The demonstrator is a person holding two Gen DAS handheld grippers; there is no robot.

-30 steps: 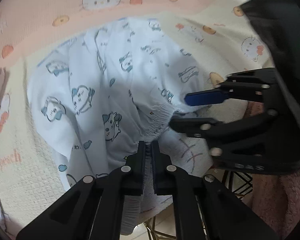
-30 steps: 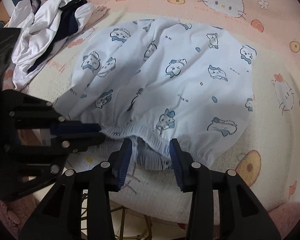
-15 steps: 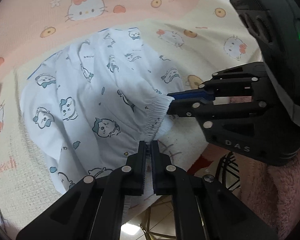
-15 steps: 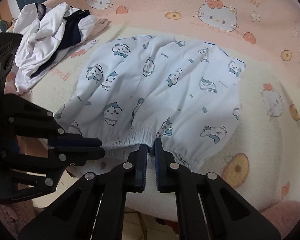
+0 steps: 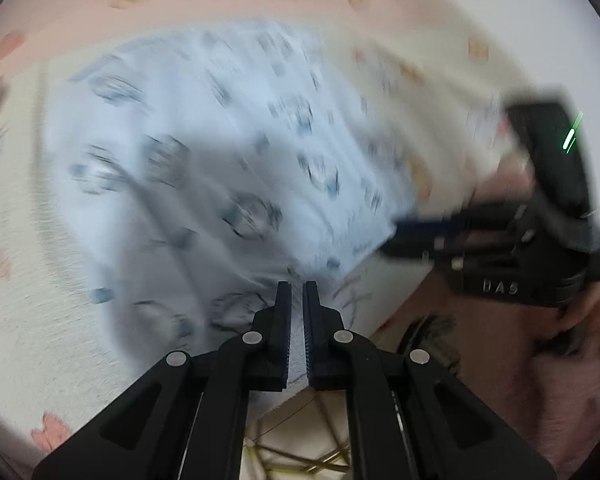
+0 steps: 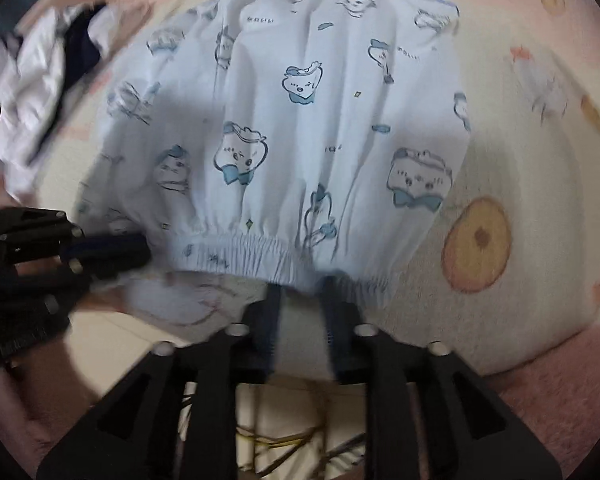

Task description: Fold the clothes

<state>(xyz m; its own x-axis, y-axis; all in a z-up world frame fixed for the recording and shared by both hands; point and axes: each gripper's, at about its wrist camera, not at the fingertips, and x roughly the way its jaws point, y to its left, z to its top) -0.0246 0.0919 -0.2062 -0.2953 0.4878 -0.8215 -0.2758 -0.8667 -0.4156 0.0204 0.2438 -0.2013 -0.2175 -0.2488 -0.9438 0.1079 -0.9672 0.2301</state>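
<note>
Pale blue shorts (image 6: 300, 128) with a cartoon print lie spread on the bed, the elastic waistband (image 6: 256, 252) toward me. My right gripper (image 6: 300, 284) is open, its fingers just under the waistband edge, not pinching it. My left gripper (image 5: 297, 286) is nearly shut with a thin strip of the shorts (image 5: 220, 152) between its pads at the waistband end. The left gripper also shows in the right wrist view (image 6: 112, 248) at the shorts' left corner. The right gripper shows blurred in the left wrist view (image 5: 404, 232).
The bed cover (image 6: 520, 220) is cream and pink with cat and biscuit prints. A heap of white and navy clothes (image 6: 48, 80) lies at the far left. The bed's near edge drops to a floor with a wire rack (image 6: 284, 444). Pink fleece (image 6: 560, 368) sits lower right.
My right gripper, shut on the waistband half a second ago, has opened. Both grippers have moved forward over the bed, and the shorts now lie flatter. The left wrist view is motion-blurred.
</note>
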